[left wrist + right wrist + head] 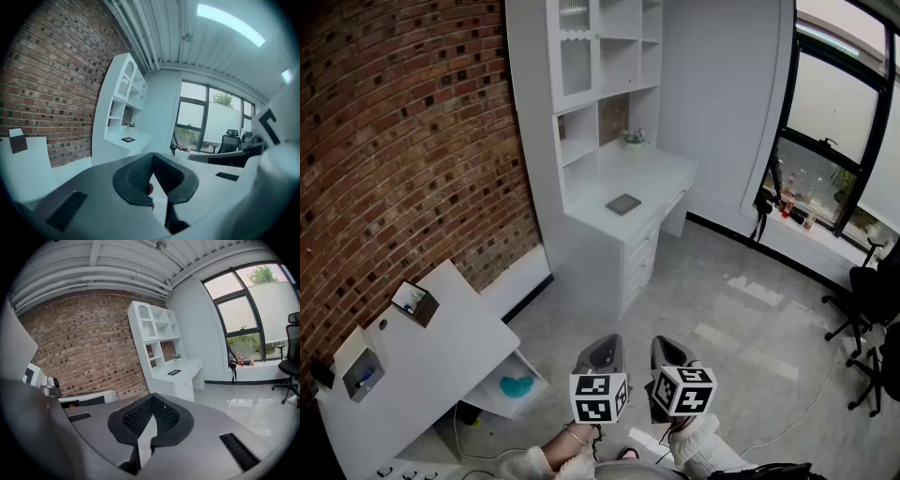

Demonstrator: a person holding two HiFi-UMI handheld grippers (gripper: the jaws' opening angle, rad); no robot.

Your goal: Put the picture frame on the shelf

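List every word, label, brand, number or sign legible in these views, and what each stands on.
No readable text in any view.
Marker cubes: black-and-white square patterns only, no letters or digits.
Picture frame on the desk: too small to read anything.
Bottles: labels too small to read.

Right gripper [152, 400], jaws together, empty; on the white desk [188, 367] well beyond, a dark slab, perhaps the picture frame [174, 372].
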